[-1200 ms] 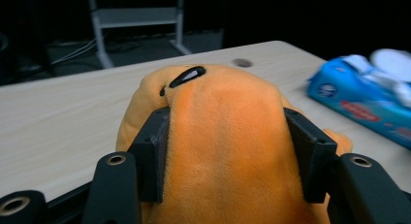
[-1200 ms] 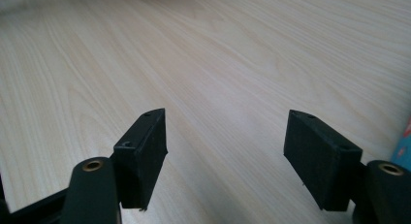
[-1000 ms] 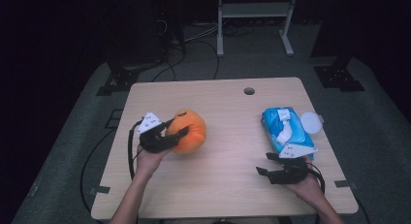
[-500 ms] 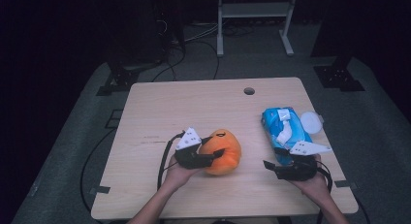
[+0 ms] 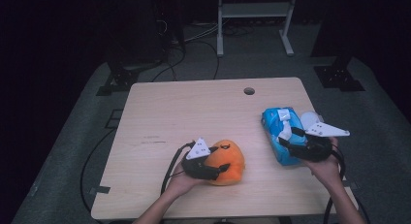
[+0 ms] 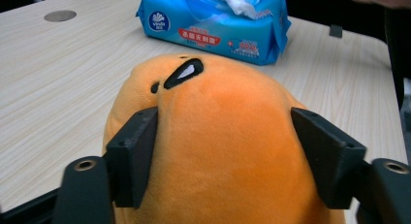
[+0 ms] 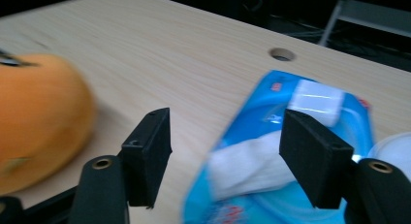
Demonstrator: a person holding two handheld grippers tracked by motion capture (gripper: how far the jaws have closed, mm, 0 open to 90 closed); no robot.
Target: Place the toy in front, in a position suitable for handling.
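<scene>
Now left gripper point(image 5: 220, 167) sits at orange plush toy point(image 5: 228, 161) near front edge of table point(image 5: 194, 107), about midway along it. Jaws straddle toy's sides, just been opening; left gripper view shows pads point(image 6: 138, 153) at plush flanks, light contact at most, no squeeze evident. Right gripper point(image 5: 287, 142) hovers over blue wipes pack point(image 5: 278, 132) beside right edge. Jaws wide, just been closing slightly, nothing pressed between them; white tissue point(image 7: 247, 163) protrudes from pack beneath. Toy and pack well apart.
</scene>
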